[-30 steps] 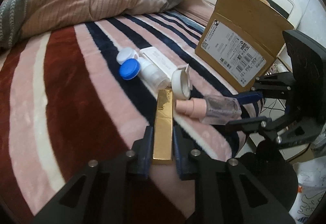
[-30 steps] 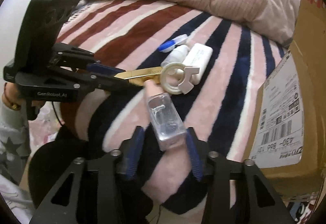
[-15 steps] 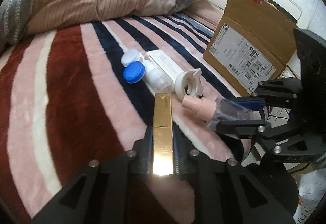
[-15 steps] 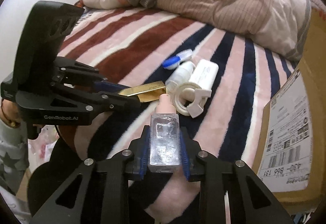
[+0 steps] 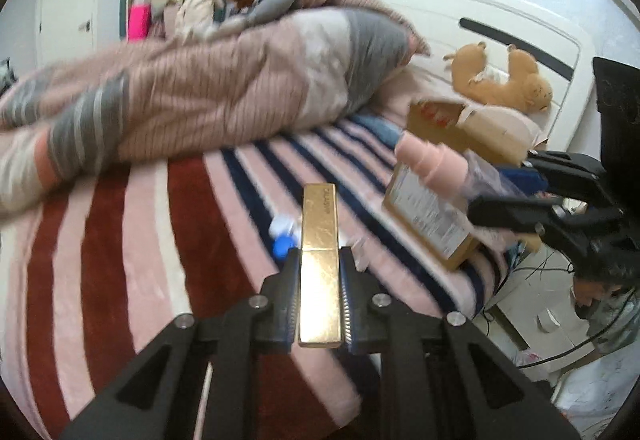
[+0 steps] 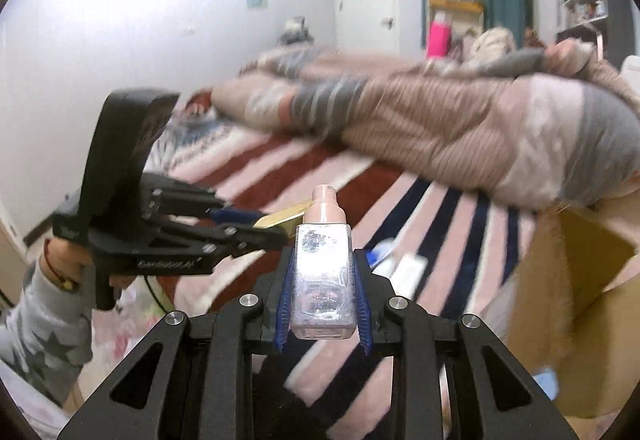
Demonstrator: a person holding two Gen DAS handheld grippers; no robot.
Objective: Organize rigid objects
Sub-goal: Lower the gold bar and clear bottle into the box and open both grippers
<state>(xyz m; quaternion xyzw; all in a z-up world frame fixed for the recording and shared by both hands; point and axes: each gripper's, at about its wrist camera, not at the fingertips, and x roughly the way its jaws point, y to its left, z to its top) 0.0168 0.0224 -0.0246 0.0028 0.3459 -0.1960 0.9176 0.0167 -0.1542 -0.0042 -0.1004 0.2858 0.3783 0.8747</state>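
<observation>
My left gripper is shut on a long gold bar-shaped case, held up above the striped blanket. My right gripper is shut on a clear bottle with a pink cap, also lifted off the bed. In the left wrist view the right gripper shows at the right with the pink-capped bottle. In the right wrist view the left gripper shows at the left with the gold case sticking out. A blue-lidded lens case and white items lie on the blanket below, partly hidden.
An open cardboard box with a shipping label stands on the bed at the right. A bunched pink and grey duvet fills the far side. Plush toys lie by the headboard. A person's sleeve holds the left gripper.
Both grippers have risen from the blanket with their objects and tilted up, so the room beyond the bed now shows. The right gripper's jaws closed on the bottle a second ago.
</observation>
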